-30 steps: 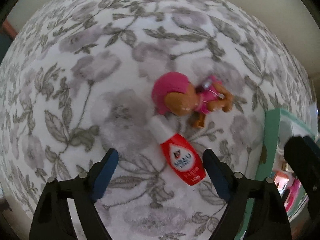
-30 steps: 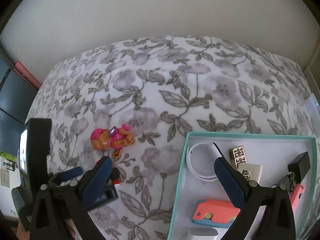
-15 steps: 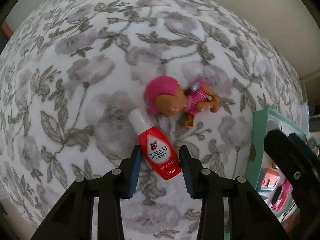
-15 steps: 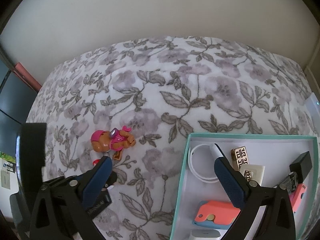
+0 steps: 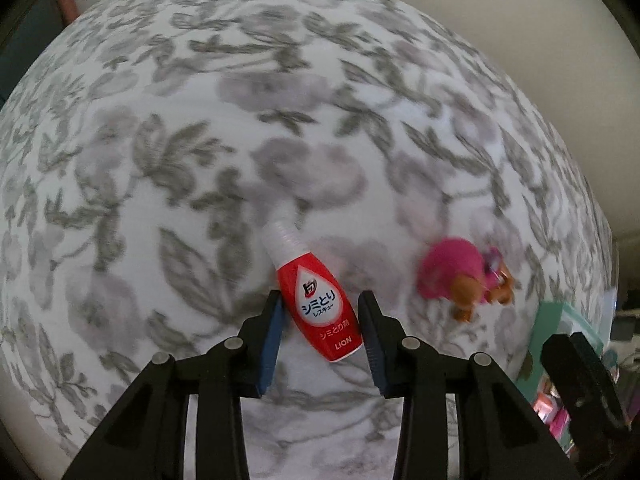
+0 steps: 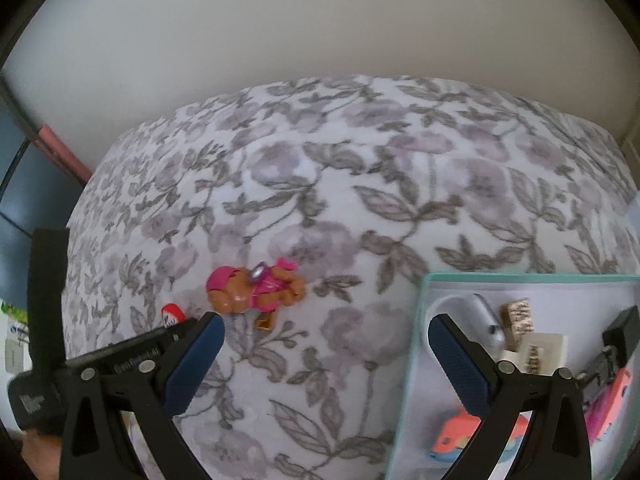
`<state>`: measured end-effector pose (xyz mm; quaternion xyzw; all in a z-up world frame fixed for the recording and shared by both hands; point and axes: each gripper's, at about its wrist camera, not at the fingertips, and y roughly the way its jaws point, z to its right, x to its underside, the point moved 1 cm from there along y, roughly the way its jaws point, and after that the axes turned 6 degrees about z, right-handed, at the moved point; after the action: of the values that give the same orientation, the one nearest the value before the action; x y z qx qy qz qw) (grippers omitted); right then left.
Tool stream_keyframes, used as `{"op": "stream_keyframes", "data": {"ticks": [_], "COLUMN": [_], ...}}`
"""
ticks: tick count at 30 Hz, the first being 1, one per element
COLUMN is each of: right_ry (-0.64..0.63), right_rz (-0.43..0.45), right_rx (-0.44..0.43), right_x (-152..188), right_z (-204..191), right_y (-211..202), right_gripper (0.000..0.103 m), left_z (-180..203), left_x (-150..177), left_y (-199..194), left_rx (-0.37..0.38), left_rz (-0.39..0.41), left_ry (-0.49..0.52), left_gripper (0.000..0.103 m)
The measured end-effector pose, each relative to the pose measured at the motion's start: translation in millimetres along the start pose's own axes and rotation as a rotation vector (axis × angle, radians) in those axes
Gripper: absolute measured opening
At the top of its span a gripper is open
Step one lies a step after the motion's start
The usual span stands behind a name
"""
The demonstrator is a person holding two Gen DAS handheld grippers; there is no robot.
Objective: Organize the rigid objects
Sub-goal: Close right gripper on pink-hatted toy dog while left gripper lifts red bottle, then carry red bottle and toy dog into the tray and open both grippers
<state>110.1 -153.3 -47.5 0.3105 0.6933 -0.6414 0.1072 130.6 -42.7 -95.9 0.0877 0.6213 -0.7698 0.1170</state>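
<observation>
Pink toy pup (image 5: 464,276) rt of red bottle (image 5: 316,300), apart

Glossy plastic bottle (image 5: 316,300); fuzzy cloth (image 5: 160,160)

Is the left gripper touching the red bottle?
Touching. The left wrist view shows the left gripper with both blue pads pressed against the sides of the red bottle.

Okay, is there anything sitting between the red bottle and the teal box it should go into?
The pink toy dog lies on the floral cover between the red bottle, clamped in the left gripper, and the teal box. Nothing else visible blocks it.
</observation>
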Motion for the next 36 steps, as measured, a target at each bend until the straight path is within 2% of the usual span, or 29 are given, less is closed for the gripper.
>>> {"op": "stream_keyframes", "data": {"ticks": [10, 15, 18, 20, 24, 26, 32, 36], "right_ry": [0.003, -0.028, -0.044, -0.057, -0.080, -0.088, -0.100, -0.100], "right_rz": [-0.057, -0.077, -0.088, -0.093, -0.102, -0.105, -0.108, -0.109], "right_rx": [-0.040, -0.041, -0.030, -0.024, -0.016, -0.008, 0.007, 0.006], "right_x": [-2, -1, -2, -2, -3, -3, -2, -1], "right_z": [-31, -47, -52, -57, -64, -65, -67, -69], "right_y": [42, 58, 65, 69, 77, 80, 84, 84], "right_gripper": [0.103, 0.103, 0.102, 0.100, 0.095, 0.094, 0.085, 0.085], "left_z": [-27, -38, -49, -75, -79, -110, -103, -98], "left_x": [4, 5, -3, -21, -23, -45, -56, -59], "left_y": [-8, -14, -17, -17, -10, -5, 5, 8], "left_rx": [-0.006, -0.022, -0.019, -0.021, -0.030, -0.033, -0.040, -0.053], "left_rz": [0.026, 0.039, 0.033, 0.023, 0.026, 0.024, 0.029, 0.040], "left_ry": [-0.083, -0.100, -0.098, -0.089, -0.079, -0.069, -0.052, -0.024], "left_gripper": [0.038, 0.030, 0.030, 0.030, 0.030, 0.030, 0.032, 0.032]}}
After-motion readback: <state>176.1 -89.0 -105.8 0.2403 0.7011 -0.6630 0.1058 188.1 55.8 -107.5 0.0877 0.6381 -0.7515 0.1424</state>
